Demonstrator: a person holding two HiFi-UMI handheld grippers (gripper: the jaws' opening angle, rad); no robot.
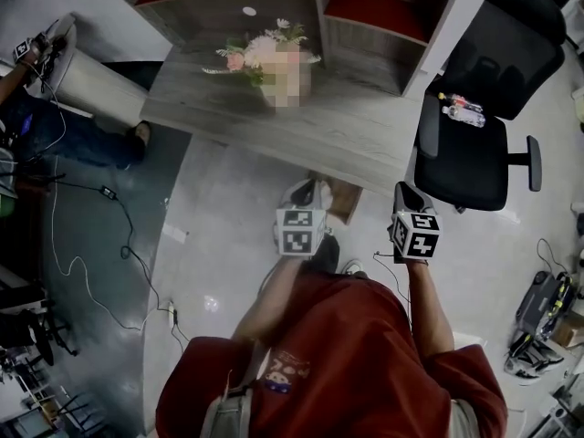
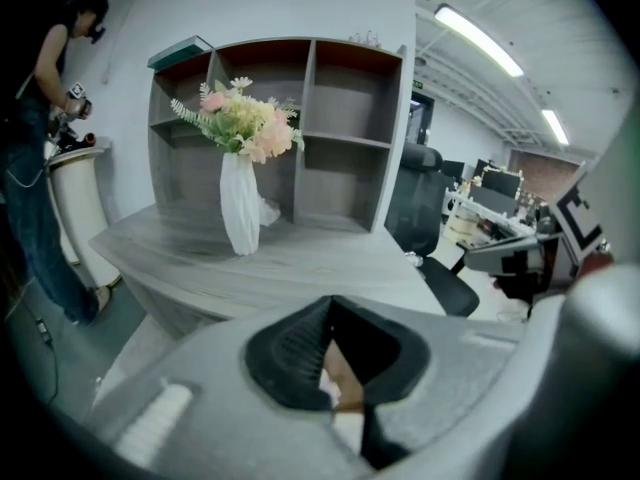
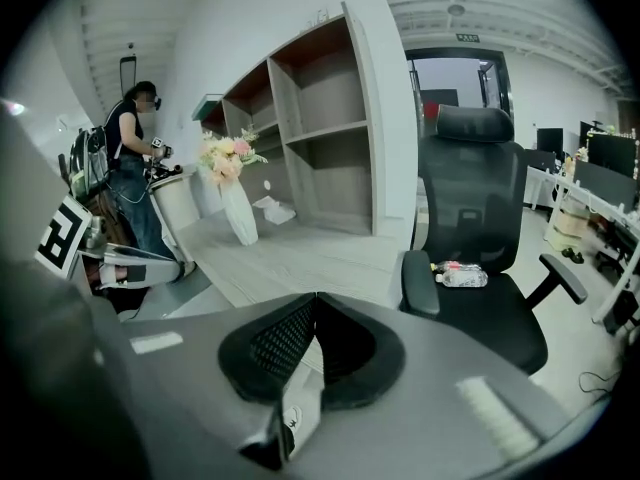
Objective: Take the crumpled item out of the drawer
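Observation:
No drawer shows in any view. A white crumpled item [image 2: 268,211] [image 3: 272,208] lies on the grey desk [image 1: 347,135], behind the white vase of flowers [image 2: 240,203] [image 1: 266,57] and in front of the open shelf unit [image 2: 330,138]. I hold both grippers low in front of the desk's near edge, well short of the item. My left gripper [image 1: 304,194] [image 2: 333,313] has its black pads together and nothing between them. The right gripper [image 1: 406,194] [image 3: 317,303] is likewise shut and empty.
A black office chair [image 1: 474,108] [image 3: 480,258] with a water bottle [image 1: 464,109] on its seat stands right of the desk. Another person [image 1: 55,126] [image 3: 135,178] works at a white stand on the left. Cables [image 1: 91,245] trail over the floor there. Something brown [image 1: 344,199] sits under the desk edge.

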